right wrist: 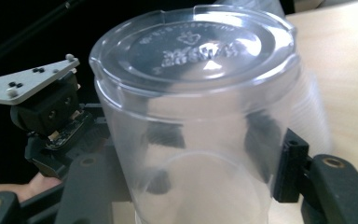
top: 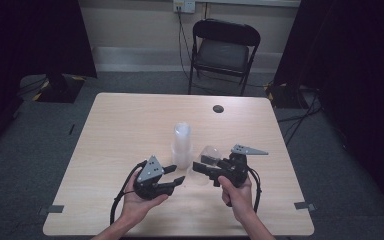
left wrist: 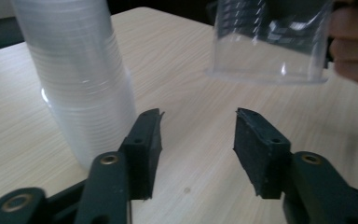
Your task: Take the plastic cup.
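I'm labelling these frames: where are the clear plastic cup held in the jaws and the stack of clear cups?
Clear plastic cup [right wrist: 200, 135]: right gripper view, side wall.
Stack of clear plastic cups [left wrist: 81, 79]: left gripper view, ribbed side.

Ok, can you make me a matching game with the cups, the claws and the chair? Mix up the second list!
Things:
1. cup stack
2. single cup
3. left claw
4. chair

States or places:
A. open, nothing between the jaws
B. standing on the table
C. on the floor behind the table
D. gripped in the right claw

Right pairs: 1-B, 2-D, 3-A, 4-C
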A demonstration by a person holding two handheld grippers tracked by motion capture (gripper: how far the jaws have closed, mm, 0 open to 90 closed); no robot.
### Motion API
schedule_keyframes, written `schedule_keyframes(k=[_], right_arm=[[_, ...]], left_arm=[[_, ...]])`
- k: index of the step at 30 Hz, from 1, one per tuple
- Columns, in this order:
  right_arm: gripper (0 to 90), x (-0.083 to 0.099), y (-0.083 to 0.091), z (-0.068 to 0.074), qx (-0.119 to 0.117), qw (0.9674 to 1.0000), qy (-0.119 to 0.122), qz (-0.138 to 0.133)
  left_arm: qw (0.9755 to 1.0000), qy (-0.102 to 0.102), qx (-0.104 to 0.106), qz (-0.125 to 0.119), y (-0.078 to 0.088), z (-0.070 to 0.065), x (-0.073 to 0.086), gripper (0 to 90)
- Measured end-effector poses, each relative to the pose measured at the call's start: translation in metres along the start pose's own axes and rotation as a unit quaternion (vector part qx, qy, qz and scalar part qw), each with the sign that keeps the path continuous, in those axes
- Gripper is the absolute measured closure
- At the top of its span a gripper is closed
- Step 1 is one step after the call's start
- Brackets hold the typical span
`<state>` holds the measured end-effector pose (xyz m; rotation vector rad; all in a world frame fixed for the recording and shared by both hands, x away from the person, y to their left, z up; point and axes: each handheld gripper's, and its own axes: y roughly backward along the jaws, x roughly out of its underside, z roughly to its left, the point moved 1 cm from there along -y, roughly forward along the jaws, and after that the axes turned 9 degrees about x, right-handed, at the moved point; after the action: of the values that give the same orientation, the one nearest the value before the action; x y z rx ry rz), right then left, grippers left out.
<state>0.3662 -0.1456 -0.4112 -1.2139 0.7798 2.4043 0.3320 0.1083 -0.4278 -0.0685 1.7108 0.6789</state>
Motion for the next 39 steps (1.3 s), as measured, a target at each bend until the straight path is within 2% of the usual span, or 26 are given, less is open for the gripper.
schedule_keyframes(k=[4, 9, 10, 16, 26, 28, 29, 33, 34, 36, 37, 39], right_arm=[[40.1, 0.006, -0.004, -0.003, -0.012, 0.9994, -0.034, 0.003], [40.3, 0.008, -0.007, 0.0, -0.019, 0.9991, -0.038, 0.007], [40.3, 0.008, -0.008, 0.0, -0.024, 0.9988, -0.043, 0.006], [40.4, 0.009, -0.01, 0.003, -0.039, 0.9977, -0.054, 0.01], [41.2, 0.01, -0.013, 0.007, -0.071, 0.9952, -0.065, 0.022], [41.3, 0.011, -0.015, 0.007, -0.079, 0.9941, -0.071, 0.023], [41.4, 0.011, -0.015, 0.007, -0.083, 0.9935, -0.074, 0.025], [42.5, 0.017, -0.022, 0.009, -0.093, 0.9911, -0.085, 0.041], [42.5, 0.018, -0.023, 0.01, -0.096, 0.9903, -0.089, 0.045], [42.6, 0.018, -0.024, 0.009, -0.098, 0.9897, -0.094, 0.046], [42.8, 0.017, -0.024, 0.01, -0.097, 0.9897, -0.094, 0.048], [43.0, 0.017, -0.023, 0.009, -0.1, 0.9882, -0.105, 0.05]], left_arm=[[0.9999, -0.006, 0.005, -0.008, 0.001, -0.004, 0.001, 59.4], [0.9996, -0.017, -0.005, -0.022, 0.0, -0.008, 0.003, 63.8], [0.9996, -0.018, -0.001, -0.023, 0.0, -0.009, 0.003, 64.5], [0.999, -0.032, -0.011, -0.03, -0.003, -0.013, 0.003, 64.3], [0.9978, -0.037, -0.033, -0.043, 0.001, -0.012, 0.004, 63.7], [0.9965, -0.046, -0.049, -0.05, 0.002, -0.015, 0.004, 64.3], [0.9961, -0.051, -0.048, -0.054, 0.002, -0.017, 0.004, 64.6], [0.993, -0.089, -0.057, -0.052, -0.001, -0.027, 0.004, 65.7], [0.9918, -0.095, -0.068, -0.053, -0.002, -0.029, 0.005, 65.7], [0.9914, -0.098, -0.068, -0.055, -0.001, -0.029, 0.005, 66.4], [0.9904, -0.099, -0.073, -0.064, -0.001, -0.028, 0.005, 67.9], [0.9891, -0.108, -0.076, -0.065, -0.001, -0.028, 0.005, 68.8]])
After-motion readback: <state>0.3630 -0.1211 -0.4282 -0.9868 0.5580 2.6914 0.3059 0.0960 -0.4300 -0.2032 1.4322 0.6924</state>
